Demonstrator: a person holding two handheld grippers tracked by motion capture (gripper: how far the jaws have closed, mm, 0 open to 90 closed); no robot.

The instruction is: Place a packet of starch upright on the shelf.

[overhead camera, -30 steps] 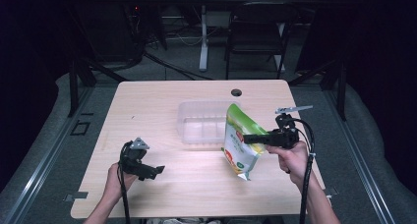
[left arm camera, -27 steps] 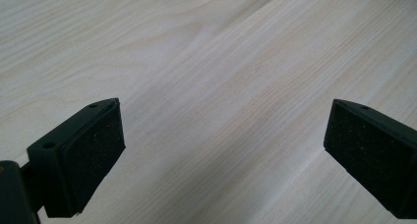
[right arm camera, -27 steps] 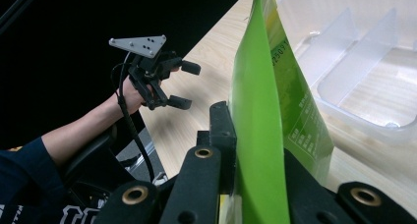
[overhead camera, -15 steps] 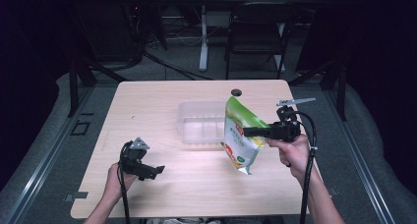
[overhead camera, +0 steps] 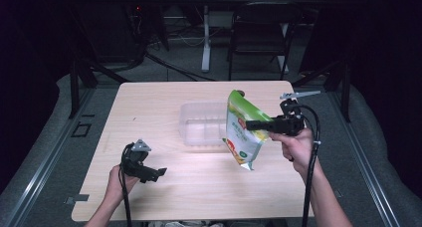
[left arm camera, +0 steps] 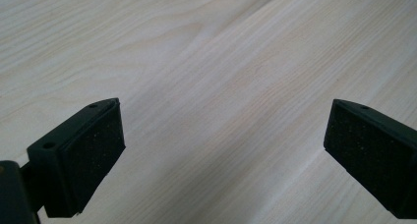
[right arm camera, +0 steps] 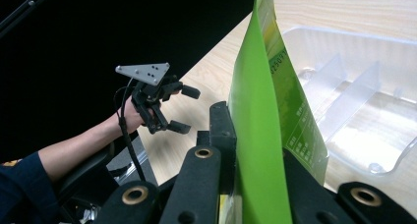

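My right gripper (overhead camera: 251, 124) is clamped tight on the upper part of the green pouch (overhead camera: 242, 132), which hangs clear of the wooden table (overhead camera: 149, 107), tilted, its bottom corner pointing down toward the near right part of the top. In the right gripper view the pouch (right arm camera: 260, 111) stands edge-on between my black jaws, squeezed flat there. Just behind and to the left of the pouch sits the clear plastic tray (overhead camera: 201, 125), its ribbed inside bare; the pouch overlaps the tray's right end in the high view but does not touch it. My left gripper (overhead camera: 158, 173) rests low near the front left edge of the table, jaws spread wide with nothing between them, only bare wood grain ahead in the left gripper view. There is wide bare table between my two hands and along the front edge, and more to the left of the tray; a small dark round thing (overhead camera: 241, 93) sits by the far edge. Compared with a second ago, the pouch has risen a little higher off the table and my right hand with it; my left gripper has stayed put.
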